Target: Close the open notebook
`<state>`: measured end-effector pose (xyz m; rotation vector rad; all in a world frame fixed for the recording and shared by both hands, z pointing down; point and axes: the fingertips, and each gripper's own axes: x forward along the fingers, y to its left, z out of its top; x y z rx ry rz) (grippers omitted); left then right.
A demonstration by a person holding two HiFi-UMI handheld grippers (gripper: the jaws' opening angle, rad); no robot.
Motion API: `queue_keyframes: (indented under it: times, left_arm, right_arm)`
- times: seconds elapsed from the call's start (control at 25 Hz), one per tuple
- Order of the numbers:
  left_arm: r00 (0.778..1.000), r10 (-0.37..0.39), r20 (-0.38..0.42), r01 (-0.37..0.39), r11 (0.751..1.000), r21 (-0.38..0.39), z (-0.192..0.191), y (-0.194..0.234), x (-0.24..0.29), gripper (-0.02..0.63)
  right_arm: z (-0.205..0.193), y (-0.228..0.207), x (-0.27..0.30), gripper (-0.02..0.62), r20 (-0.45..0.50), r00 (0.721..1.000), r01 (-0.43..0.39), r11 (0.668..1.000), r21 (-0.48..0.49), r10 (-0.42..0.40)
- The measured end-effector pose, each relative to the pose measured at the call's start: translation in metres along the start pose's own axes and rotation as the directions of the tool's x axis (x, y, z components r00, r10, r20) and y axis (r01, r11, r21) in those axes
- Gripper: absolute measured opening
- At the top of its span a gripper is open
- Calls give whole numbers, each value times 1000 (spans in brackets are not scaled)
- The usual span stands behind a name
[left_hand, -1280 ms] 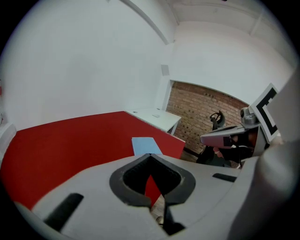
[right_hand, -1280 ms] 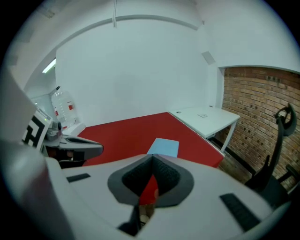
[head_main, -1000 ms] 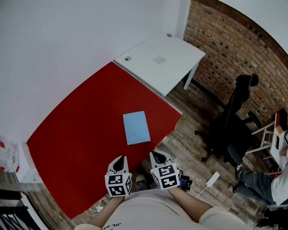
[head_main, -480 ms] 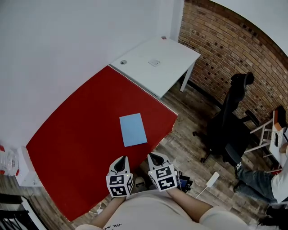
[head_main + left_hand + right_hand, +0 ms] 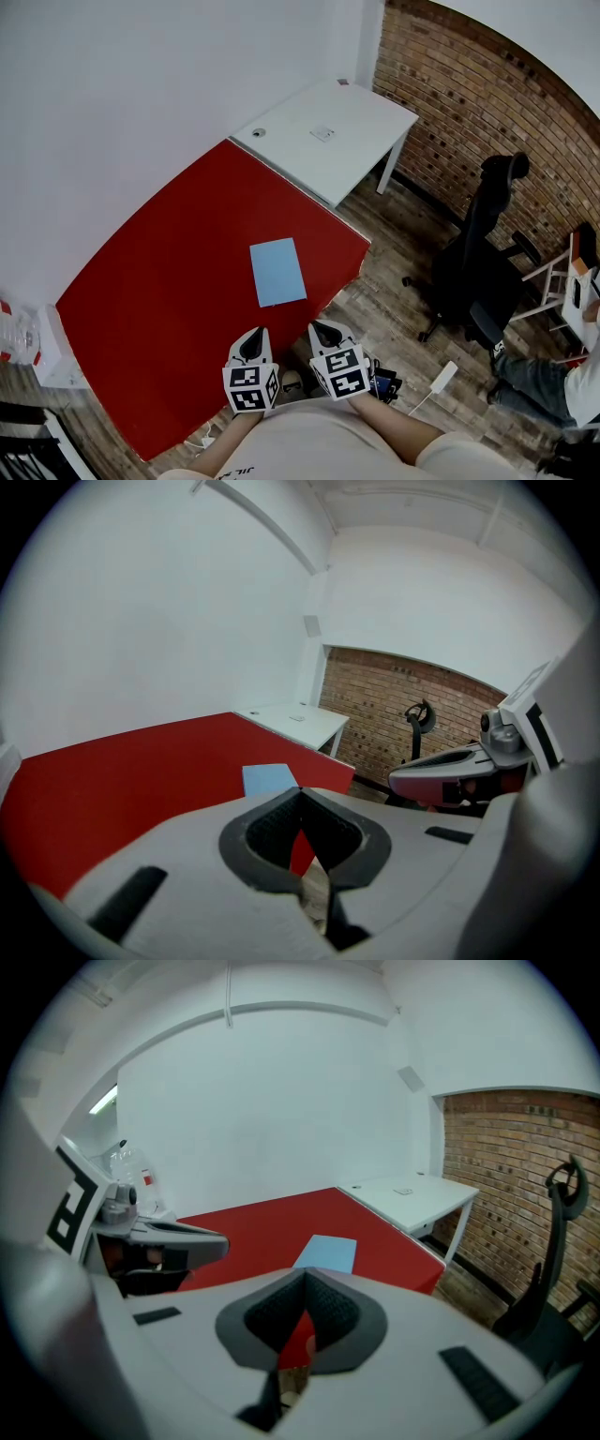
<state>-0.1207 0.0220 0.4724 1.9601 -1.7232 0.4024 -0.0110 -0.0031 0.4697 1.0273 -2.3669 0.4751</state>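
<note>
**Both jaws closed and empty, notebook flat on the red counter**

The red counter (image 5: 159,272) fills the left of the head view. At its near edge is the left gripper (image 5: 251,332), jaws pressed together on nothing. At 12 o'clock from it the notebook (image 5: 277,271) lies flat, blue cover up, well apart from both grippers. The right gripper (image 5: 320,326), just beside the left, also has its jaws together and empty. A white desk (image 5: 328,131) stands at 1 o'clock of the notebook, an office chair (image 5: 478,262) at 3 o'clock.
</note>
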Motion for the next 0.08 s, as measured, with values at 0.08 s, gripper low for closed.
queue_keyframes:
  times: [0.08]
  left_arm:
    - [1000,1,-1,-1,1000,0,-1,-2,0,-6]
  right_arm:
    - [-2,-1,-2,5,2,1000,-4,1000,-1,4]
